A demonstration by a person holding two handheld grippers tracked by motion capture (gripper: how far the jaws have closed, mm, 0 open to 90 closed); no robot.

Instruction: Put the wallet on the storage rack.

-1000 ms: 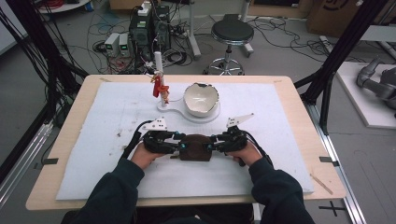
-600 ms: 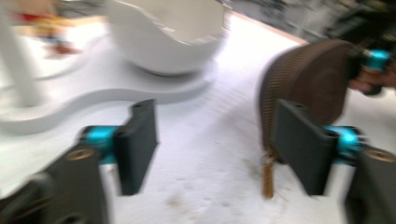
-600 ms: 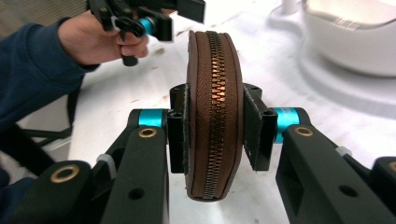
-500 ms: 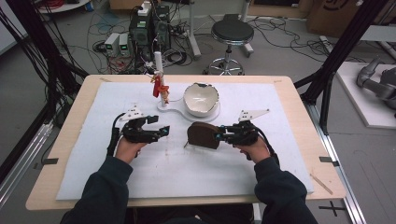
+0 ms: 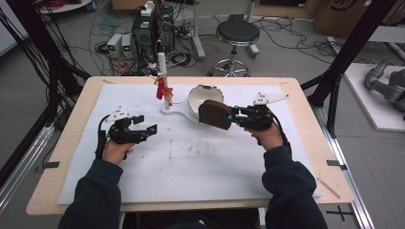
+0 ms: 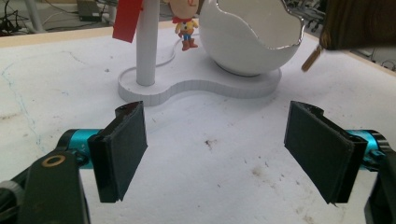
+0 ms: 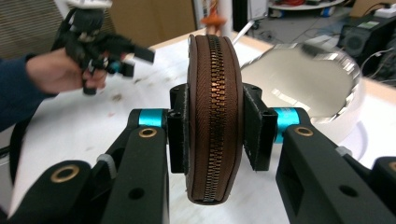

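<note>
A brown zippered pouch [image 5: 213, 114] hangs above the table just in front of the white egg-shaped bowl [image 5: 203, 98]. My right gripper [image 5: 232, 117] is shut on it. In the right gripper view the pouch [image 7: 215, 84] stands on edge, zipper toward the camera, and the pads press both its sides. These jaws have just been closing tighter on it. My left gripper [image 5: 145, 124] is at the left of the mat, low over it. It has just been opening, and nothing lies between its wide-set jaws [image 6: 224, 154].
The bowl [image 6: 252, 37] sits on a white base [image 6: 196, 88] with an upright white post [image 6: 147, 42]. A red tag [image 6: 127, 18] and a small toy figure [image 6: 185, 25] are by the post. A white mat [image 5: 200, 167] covers the wooden table.
A second ago both grippers held the pouch at the mat's middle. The left one has let go, opened and moved left. The right one has lifted the pouch toward the bowl.
</note>
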